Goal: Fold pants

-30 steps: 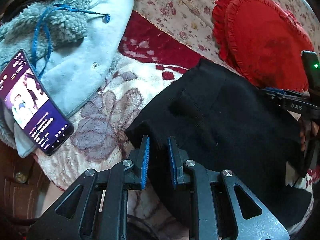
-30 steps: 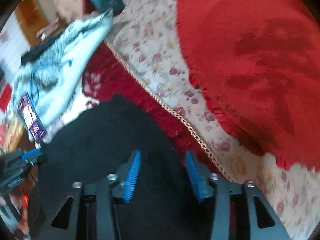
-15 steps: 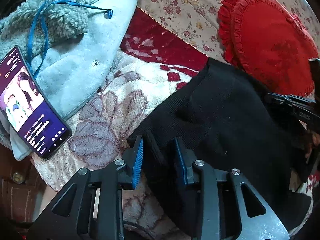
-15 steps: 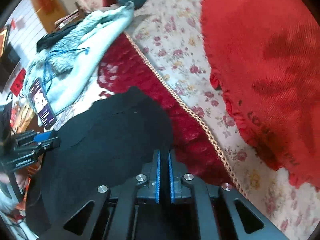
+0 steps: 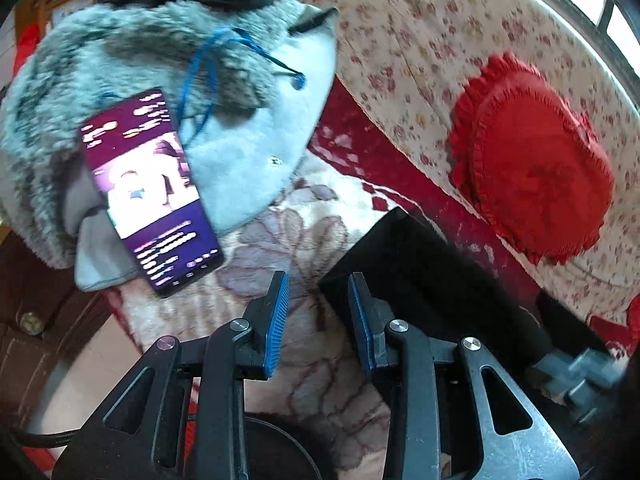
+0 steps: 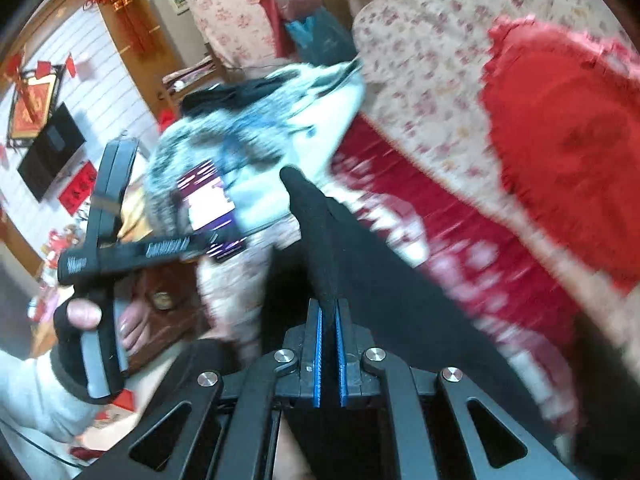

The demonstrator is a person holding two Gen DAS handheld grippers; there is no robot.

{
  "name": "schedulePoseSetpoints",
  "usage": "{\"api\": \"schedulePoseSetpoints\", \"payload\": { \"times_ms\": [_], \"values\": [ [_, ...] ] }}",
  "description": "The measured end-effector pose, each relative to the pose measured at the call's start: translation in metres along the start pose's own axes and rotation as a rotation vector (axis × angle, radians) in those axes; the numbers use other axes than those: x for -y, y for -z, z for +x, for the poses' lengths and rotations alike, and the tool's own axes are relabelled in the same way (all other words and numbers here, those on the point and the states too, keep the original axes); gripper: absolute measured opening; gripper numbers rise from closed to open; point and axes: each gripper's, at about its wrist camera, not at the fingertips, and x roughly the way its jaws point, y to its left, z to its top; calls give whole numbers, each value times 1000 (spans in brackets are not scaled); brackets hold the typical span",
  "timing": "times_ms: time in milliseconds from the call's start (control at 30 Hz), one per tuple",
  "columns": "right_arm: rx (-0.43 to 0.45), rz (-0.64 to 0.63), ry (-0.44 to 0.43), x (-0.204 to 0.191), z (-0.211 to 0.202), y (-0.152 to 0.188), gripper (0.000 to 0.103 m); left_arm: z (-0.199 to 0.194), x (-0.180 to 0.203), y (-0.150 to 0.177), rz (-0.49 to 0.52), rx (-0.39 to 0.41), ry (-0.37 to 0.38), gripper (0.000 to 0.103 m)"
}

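Claws first, nearest the lens. In the left wrist view the left claw stands with its blue pads apart and nothing between them; its right pad sits just beside the near corner of the black pants, and I cannot tell whether it touches the cloth. In the right wrist view the right claw is clamped on a fold of the pants, which rises from the pads as a narrow ridge to a point at mid-frame, the rest spreading dark to the lower right.

Pants lie on a pale flowered blanket that fills the centre of the left view; its near edge falls away at lower left toward brown wooden furniture. Bare blanket lies left of the pants.

Further up and left, a lit phone rests slanted on a grey-blue fleece jacket with a blue cord, close to the bare patch. At upper right a red heart cushion leans on a floral sofa back.

At the left of the right view, a hand in a dark fingerless glove grips the other tool's handle; the room wall beyond is blurred.
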Motion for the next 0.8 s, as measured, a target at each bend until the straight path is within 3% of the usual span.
{"api": "schedulePoseSetpoints", "payload": {
  "times_ms": [100,233,300,333,367,433,467,533,600,633,733,800],
  "values": [
    [-52,48,-13,-18,35,22,6,-7,-5,3,-20,5,2,30],
    [-120,63,51,-29,80,50,6,-3,7,8,5,-19,14,30],
    [-102,90,44,-27,73,48,9,4,20,12,39,-28,18,30],
    [-103,100,45,-26,66,45,13,7,25,13,54,-33,18,30],
    [-103,101,54,-25,57,42,24,11,31,15,69,-39,18,30],
    [-70,96,92,-23,28,36,28,21,45,22,107,-53,16,30],
    [-40,96,129,-17,12,32,29,25,49,25,119,-59,15,30],
    [-21,95,285,0,-16,22,35,36,60,34,162,-79,-3,30],
    [-61,65,476,23,-28,11,37,45,67,41,197,-88,-44,31],
    [-86,54,530,32,-29,8,38,49,71,45,223,-86,-65,32],
    [-279,20,680,71,-16,0,38,53,74,52,259,-71,-81,40],
    [-384,-12,691,89,-4,-2,38,54,74,53,269,-64,-88,41]
  ]
}}
